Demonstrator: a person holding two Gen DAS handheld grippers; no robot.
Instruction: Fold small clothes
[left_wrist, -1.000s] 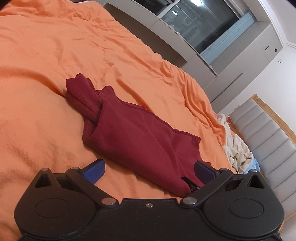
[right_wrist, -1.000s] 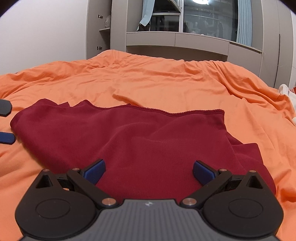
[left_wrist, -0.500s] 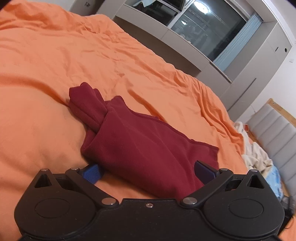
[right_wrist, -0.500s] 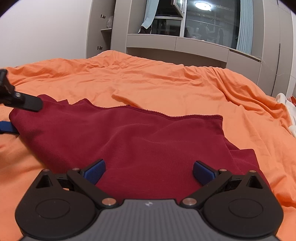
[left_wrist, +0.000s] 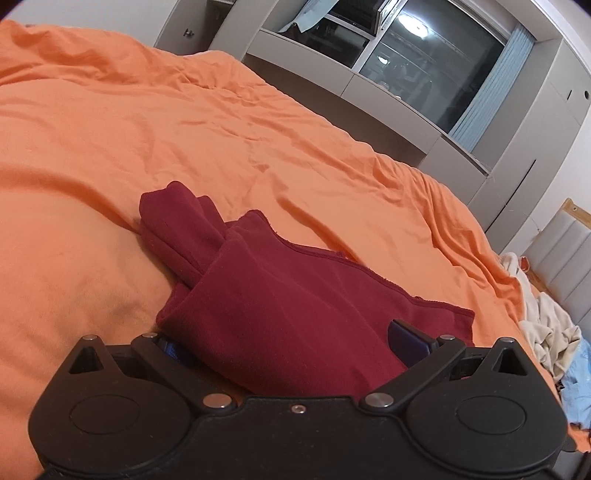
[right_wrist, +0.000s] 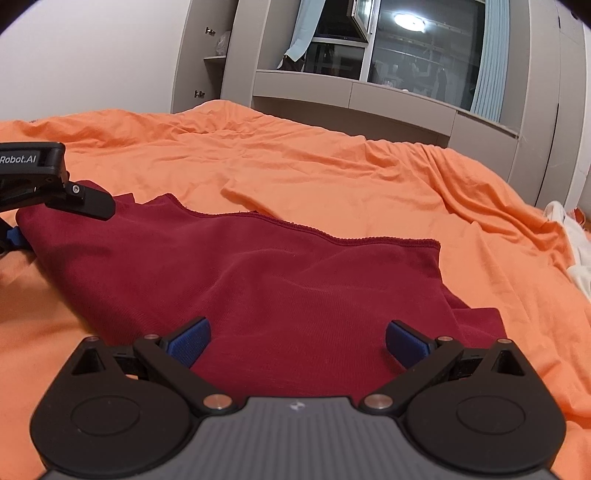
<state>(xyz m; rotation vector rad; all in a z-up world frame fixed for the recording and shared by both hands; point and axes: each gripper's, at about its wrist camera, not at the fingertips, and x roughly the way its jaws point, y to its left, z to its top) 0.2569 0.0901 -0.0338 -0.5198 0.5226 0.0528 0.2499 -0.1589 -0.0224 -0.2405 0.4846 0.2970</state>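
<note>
Left wrist view shows the dark red knit garment (left_wrist: 280, 306), a small soft piece of clothing, lying on the orange bed cover (left_wrist: 184, 122) with its near end pushed into the gap between the fingers of the left gripper (left_wrist: 284, 343): the blue pad of the right-hand finger (left_wrist: 406, 338) rests on top of the cloth, while the left-hand pad is mostly hidden under the near corner, and the fingers stand wide apart, clamping nothing yet. Ahead of the fingers a bunched, doubled-over part of the garment reaches away toward the far left. From the right wrist view, the right gripper (right_wrist: 295, 341) is also spread wide and holds nothing, both blue pads (right_wrist: 190, 341) set over the near edge of the cloth, with the stitched hem running across beyond them. The fabric looks light, limp and thin, so it should drape and crease wherever it is lifted, and it will probably drag on the soft cover rather than slide cleanly. A pinch at the near corner between each pair of fingers, catching all the layers, seems the safest hold; taking only the top layer would likely let the fold fall open. A pile of pale clothes (left_wrist: 546, 332) lies well off to the right of the left fingers.
</note>
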